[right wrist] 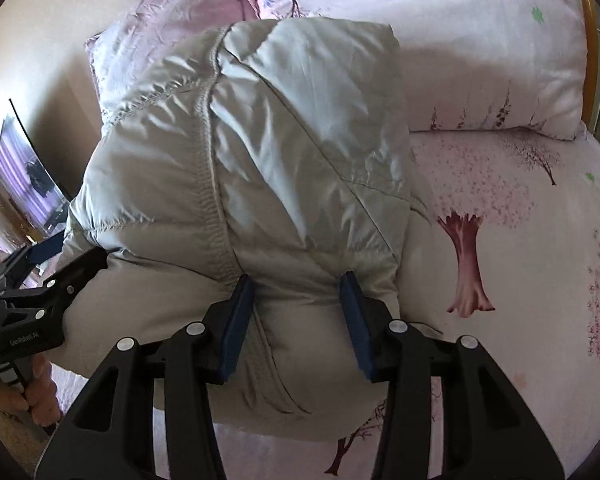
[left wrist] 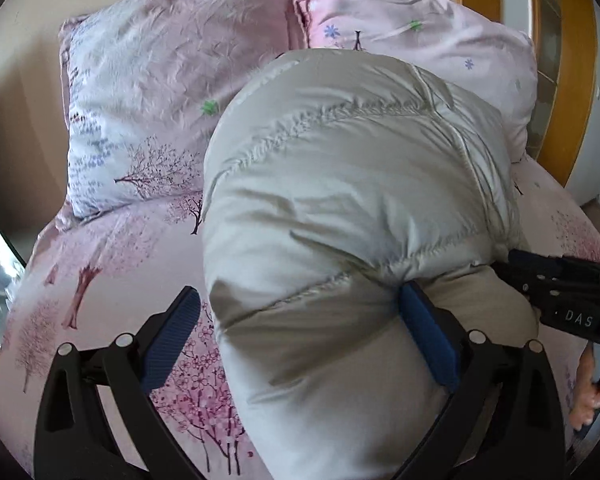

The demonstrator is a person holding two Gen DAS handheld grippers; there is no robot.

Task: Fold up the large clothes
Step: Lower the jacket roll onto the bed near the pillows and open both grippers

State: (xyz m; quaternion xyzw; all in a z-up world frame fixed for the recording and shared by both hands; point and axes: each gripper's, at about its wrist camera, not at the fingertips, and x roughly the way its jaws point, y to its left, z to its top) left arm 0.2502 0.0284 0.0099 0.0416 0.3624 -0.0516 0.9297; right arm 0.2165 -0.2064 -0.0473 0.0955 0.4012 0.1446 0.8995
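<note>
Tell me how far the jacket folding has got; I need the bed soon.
Done: the grey puffer jacket is already doubled into a thick bundle on the bed. In hand: the right gripper straddles its near edge, while the left gripper sits wide open around a corner. Left: flattening or one last fold.

The jacket (left wrist: 340,220) hides part of the pillows (left wrist: 148,100); at lower right, the frame's edge crops a hand (left wrist: 588,396).

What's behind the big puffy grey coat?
Two pink flowered pillows sit behind the puffy grey quilted coat, on the pink tree-print bedsheet. The coat hides the pillows' middle parts and the sheet beneath it.
</note>
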